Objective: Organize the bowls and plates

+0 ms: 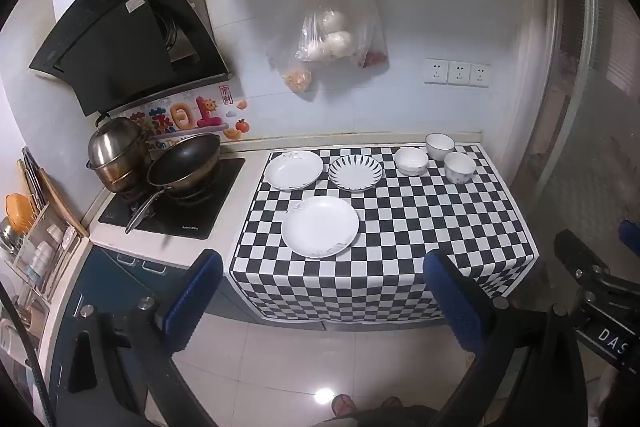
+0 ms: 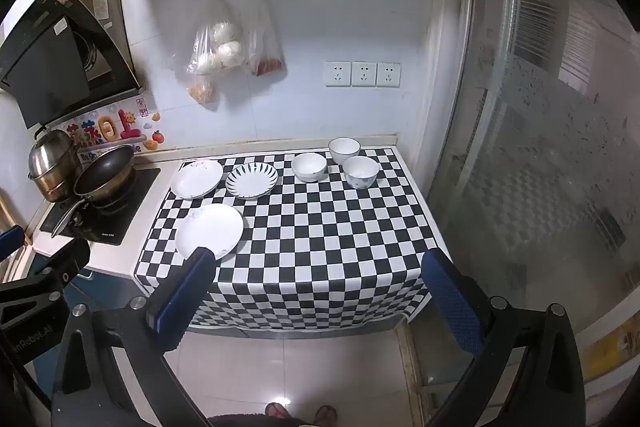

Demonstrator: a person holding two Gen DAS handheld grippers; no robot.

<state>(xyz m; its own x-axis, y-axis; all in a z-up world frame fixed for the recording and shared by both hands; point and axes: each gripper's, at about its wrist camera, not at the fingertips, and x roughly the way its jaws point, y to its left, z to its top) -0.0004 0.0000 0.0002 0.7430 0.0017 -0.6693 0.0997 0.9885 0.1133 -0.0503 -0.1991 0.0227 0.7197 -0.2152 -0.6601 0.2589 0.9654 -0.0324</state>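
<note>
Three plates lie on the checkered cloth (image 1: 420, 227): a large white plate (image 1: 320, 226) (image 2: 209, 230) in front, a white plate (image 1: 294, 169) (image 2: 197, 178) at the back left, and a striped plate (image 1: 355, 172) (image 2: 251, 180) beside it. Three white bowls stand at the back right: one (image 1: 411, 160) (image 2: 308, 166) nearest the striped plate, one (image 1: 439, 145) (image 2: 344, 149) by the wall, one (image 1: 459, 167) (image 2: 361, 172) on the right. My left gripper (image 1: 322, 299) is open and empty, held back from the counter's front edge. My right gripper (image 2: 316, 301) is open and empty, likewise in front of the counter.
A stove (image 1: 176, 203) with a wok (image 1: 184, 161) and a steel pot (image 1: 114, 147) stands left of the cloth. A dish rack (image 1: 36, 247) is at the far left. Plastic bags (image 1: 328, 39) hang on the wall. A glass door (image 2: 540, 147) is on the right.
</note>
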